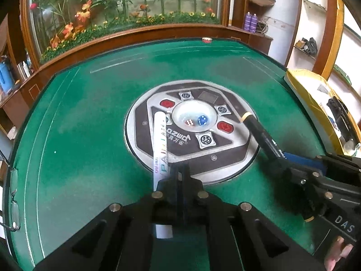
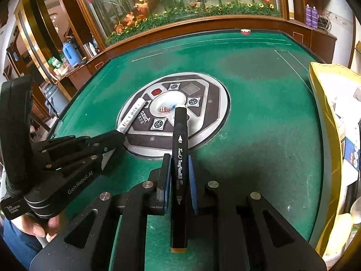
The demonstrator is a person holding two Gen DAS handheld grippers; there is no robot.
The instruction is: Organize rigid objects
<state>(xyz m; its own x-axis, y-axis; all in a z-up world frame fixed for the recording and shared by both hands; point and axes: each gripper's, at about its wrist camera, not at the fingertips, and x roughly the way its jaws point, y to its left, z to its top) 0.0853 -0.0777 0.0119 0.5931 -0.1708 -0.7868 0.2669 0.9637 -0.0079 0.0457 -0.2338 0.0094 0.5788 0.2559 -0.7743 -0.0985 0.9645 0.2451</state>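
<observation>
My left gripper (image 1: 178, 169) is shut on a white paint marker (image 1: 160, 140), which points forward over the grey centre panel (image 1: 225, 158) of the green table. It shows in the right wrist view too (image 2: 132, 116), held by the left gripper (image 2: 117, 135). My right gripper (image 2: 179, 160) is shut on a black art marker (image 2: 179, 158) with a cream end cap, pointing at the dice bowl (image 2: 167, 103). In the left wrist view the black marker (image 1: 259, 133) sticks out of the right gripper (image 1: 282, 160) at the right.
The green felt table (image 1: 90, 124) has a wooden rim. The bowl (image 1: 194, 117) holds a red and a blue die. A yellow box (image 2: 322, 103) of odds and ends stands on the right edge. Eyeglasses (image 1: 13, 192) lie at the left edge. A small red-and-white item (image 2: 245, 31) sits at the far rim.
</observation>
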